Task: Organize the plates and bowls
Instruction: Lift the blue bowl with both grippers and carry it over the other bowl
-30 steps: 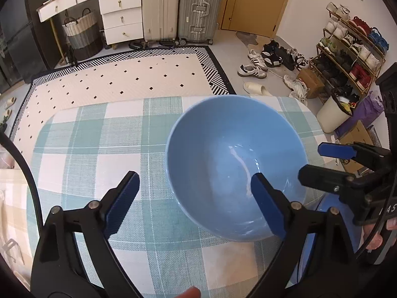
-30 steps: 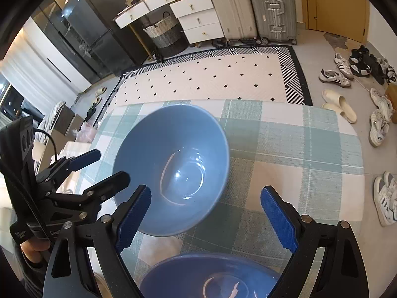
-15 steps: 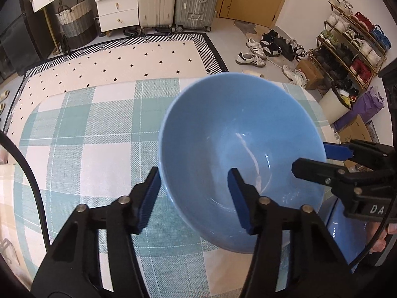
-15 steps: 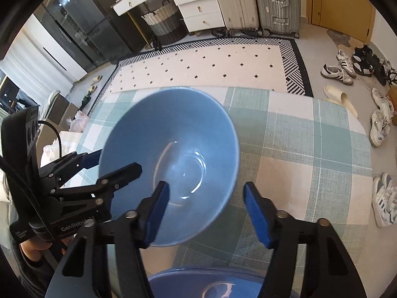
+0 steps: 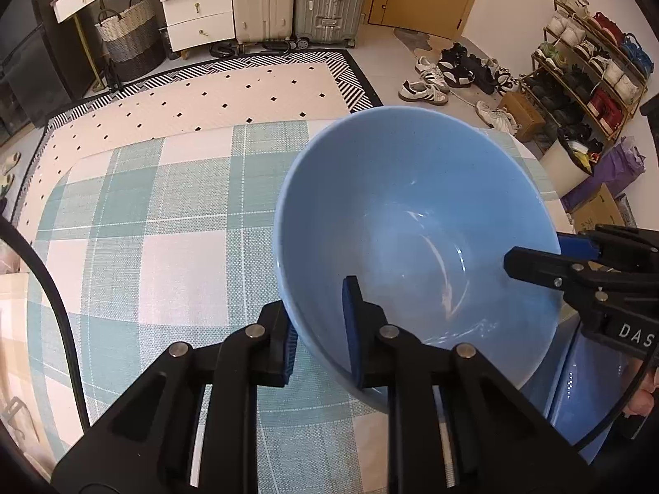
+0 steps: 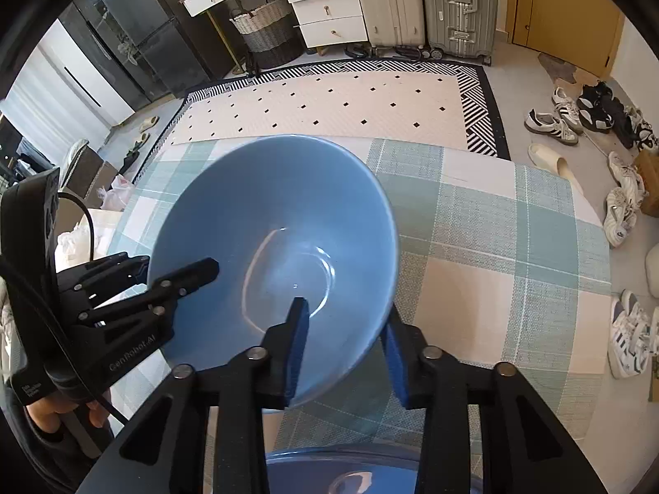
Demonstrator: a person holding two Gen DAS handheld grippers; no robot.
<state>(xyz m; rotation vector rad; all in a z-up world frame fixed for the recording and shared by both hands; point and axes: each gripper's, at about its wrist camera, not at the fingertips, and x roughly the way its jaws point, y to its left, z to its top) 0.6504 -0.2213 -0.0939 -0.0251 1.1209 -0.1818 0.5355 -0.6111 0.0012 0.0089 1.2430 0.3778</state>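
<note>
A: So, biggest first: the checked worktop [image 5: 156, 222], and on it the large blue bowl [image 5: 412, 222], which looks tilted rather than flat. A second blue dish [image 6: 370, 473] lies just beside it at the near edge.

B: How would you expect the bowl to handle?

A: Glazed ceramic by the shine, so I'd judge it stiff, fairly heavy, slippery and breakable if dropped. The thin rim is the only sensible hold; the wall is too wide to span.

B: And that is where the grippers are?

A: Yes, on opposite sides. The left gripper [image 5: 321, 329] straddles the near left rim, one finger inside the bowl and one outside. Its fingers have just been closing and now pinch the rim between them.

B: The right gripper?

A: The right gripper [image 6: 346, 350] does the same on the near right rim, one pad against the inner wall and the other outside under the lip. Its fingers have also just been closing, with the rim between them, and appear to press on it.

B: Any risk?

A: A slick glaze could slip in the pads if one side lifts first.
</note>
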